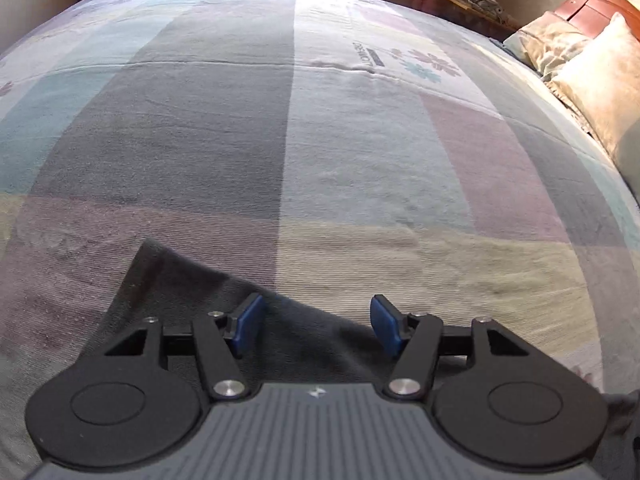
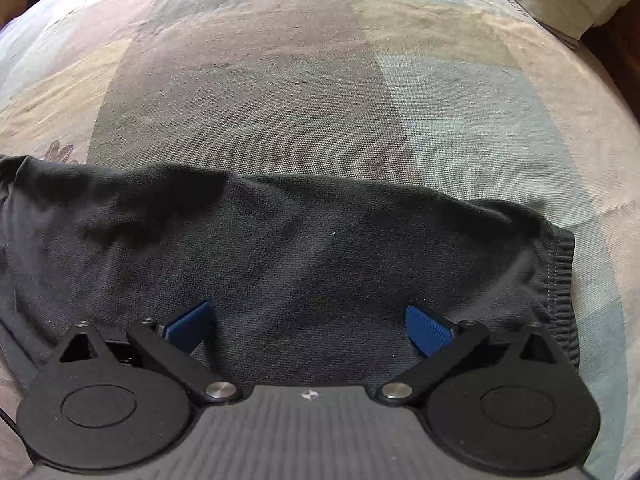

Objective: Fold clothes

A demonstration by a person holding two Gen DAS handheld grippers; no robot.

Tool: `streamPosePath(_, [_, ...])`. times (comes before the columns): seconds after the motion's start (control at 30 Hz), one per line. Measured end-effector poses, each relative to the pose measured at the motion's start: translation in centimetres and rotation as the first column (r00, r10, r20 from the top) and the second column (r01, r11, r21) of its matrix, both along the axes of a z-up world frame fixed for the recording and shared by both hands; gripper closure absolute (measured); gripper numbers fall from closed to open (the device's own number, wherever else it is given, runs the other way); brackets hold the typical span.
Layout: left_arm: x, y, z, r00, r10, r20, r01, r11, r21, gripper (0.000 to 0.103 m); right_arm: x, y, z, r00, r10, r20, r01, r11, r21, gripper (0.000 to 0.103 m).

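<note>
Right now dark garment (image 2: 304, 248) lies flat on bed (image 2: 256, 92), elastic band at its right end. Right gripper (image 2: 308, 326) fingers wide apart above it, gripping nothing; left gripper (image 1: 316, 326) fingers apart over garment corner, empty.

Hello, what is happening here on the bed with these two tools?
A person holds a gripper in each hand over a bed covered with a patchwork bedspread. A dark grey garment lies folded on it, with its elastic waistband at the right. The right gripper hovers above the garment, its jaws wide open and holding nothing. The left gripper is also open, over a corner of the cloth. Pillows lie at the far right.
</note>
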State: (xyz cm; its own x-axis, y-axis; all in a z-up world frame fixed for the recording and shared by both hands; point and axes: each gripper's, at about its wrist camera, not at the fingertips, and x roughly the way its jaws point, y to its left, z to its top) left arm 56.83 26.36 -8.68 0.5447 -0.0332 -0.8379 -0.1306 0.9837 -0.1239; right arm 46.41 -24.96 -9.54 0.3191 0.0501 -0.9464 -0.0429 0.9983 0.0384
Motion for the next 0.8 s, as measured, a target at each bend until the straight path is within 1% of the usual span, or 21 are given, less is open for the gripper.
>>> streamPosePath(0.07, [0.3, 2.5, -0.5, 0.996, 0.091, -0.002, -0.091, 0.994, 0.06, 0.046, 0.0, -0.3, 0.0, 1.0, -0.009, 0.005, 0.009, 1.0, 0.013, 0.0])
streamPosePath(0.13, [0.0, 4.9, 0.3, 0.982, 0.184, 0.034, -0.185, 0.982, 0.031, 0.046, -0.2, -0.3, -0.1, 1.0, 0.004, 0.009, -0.004, 1.0, 0.008, 0.0])
streamPosePath(0.17, [-0.5, 5.6, 1.0, 0.978, 0.206, 0.042, -0.207, 0.978, 0.009, 0.046, -0.3, -0.2, -0.1, 1.0, 0.013, 0.012, -0.013, 1.0, 0.004, 0.0])
streamPosePath(0.23, [-1.6, 5.7, 2.0, 0.981, 0.188, 0.049, -0.185, 0.981, -0.059, 0.045, -0.4, -0.1, -0.1, 1.0, 0.023, 0.01, -0.022, 1.0, -0.004, 0.0])
streamPosePath(0.3, [-2.7, 4.3, 2.5, 0.993, 0.116, 0.035, -0.112, 0.988, -0.105, 0.043, -0.1, 0.0, 0.0, 1.0, 0.016, -0.005, -0.016, 1.0, -0.008, 0.0])
streamPosePath(0.33, [-3.2, 3.2, 2.3, 0.998, 0.054, 0.021, -0.051, 0.992, -0.116, 0.042, 0.0, 0.0, 0.0, 1.0, 0.013, -0.012, -0.013, 1.0, -0.01, 0.0])
streamPosePath(0.37, [-3.7, 2.0, 2.0, 1.0, -0.011, 0.007, 0.012, 0.992, -0.127, 0.042, 0.2, 0.1, 0.0, 1.0, 0.009, -0.021, -0.009, 1.0, -0.013, 0.0])
streamPosePath(0.43, [-4.5, 0.5, 0.9, 0.992, -0.126, -0.021, 0.121, 0.979, -0.166, 0.041, 0.4, 0.1, 0.0, 0.999, 0.002, -0.032, -0.003, 1.0, -0.013, 0.0])
streamPosePath(0.5, [-5.2, 0.0, -0.2, 0.981, -0.187, -0.044, 0.18, 0.974, -0.136, 0.04, 0.3, 0.0, 0.0, 0.999, -0.001, -0.034, 0.001, 1.0, -0.013, 0.0])
streamPosePath(0.53, [-5.6, 0.1, -0.5, 0.976, -0.213, -0.038, 0.209, 0.974, -0.091, 0.04, 0.3, 0.0, 0.0, 1.0, 0.0, -0.031, -0.001, 1.0, -0.014, 0.0])
streamPosePath(0.6, [-6.2, 0.9, -0.7, 0.97, -0.242, -0.037, 0.243, 0.97, 0.03, 0.04, 0.0, -0.1, 0.0, 1.0, 0.005, -0.022, -0.006, 1.0, -0.011, 0.0])
streamPosePath(0.63, [-6.1, 1.7, -0.7, 0.974, -0.221, -0.051, 0.225, 0.972, 0.074, 0.038, -0.1, -0.2, 0.0, 1.0, 0.009, -0.019, -0.009, 1.0, -0.01, 0.0])
streamPosePath(0.67, [-5.9, 2.9, -0.6, 0.982, -0.181, -0.055, 0.185, 0.979, 0.087, 0.038, -0.2, -0.3, 0.0, 1.0, 0.013, -0.015, -0.013, 1.0, -0.009, 0.0])
streamPosePath(0.73, [-5.2, 5.1, -0.1, 0.997, -0.049, -0.057, 0.054, 0.995, 0.084, 0.043, -0.3, -0.4, 0.0, 1.0, 0.017, -0.01, -0.017, 1.0, -0.006, 0.0])
streamPosePath(0.77, [-4.9, 6.2, 0.2, 0.998, 0.018, -0.058, -0.014, 0.997, 0.082, 0.044, -0.4, -0.5, 0.0, 1.0, 0.017, -0.007, -0.017, 1.0, -0.005, 0.0])
streamPosePath(0.8, [-4.7, 6.7, 0.7, 0.998, 0.039, -0.043, -0.037, 0.998, 0.053, 0.043, -0.4, -0.5, 0.1, 1.0, 0.016, -0.008, -0.016, 1.0, -0.006, 0.0])
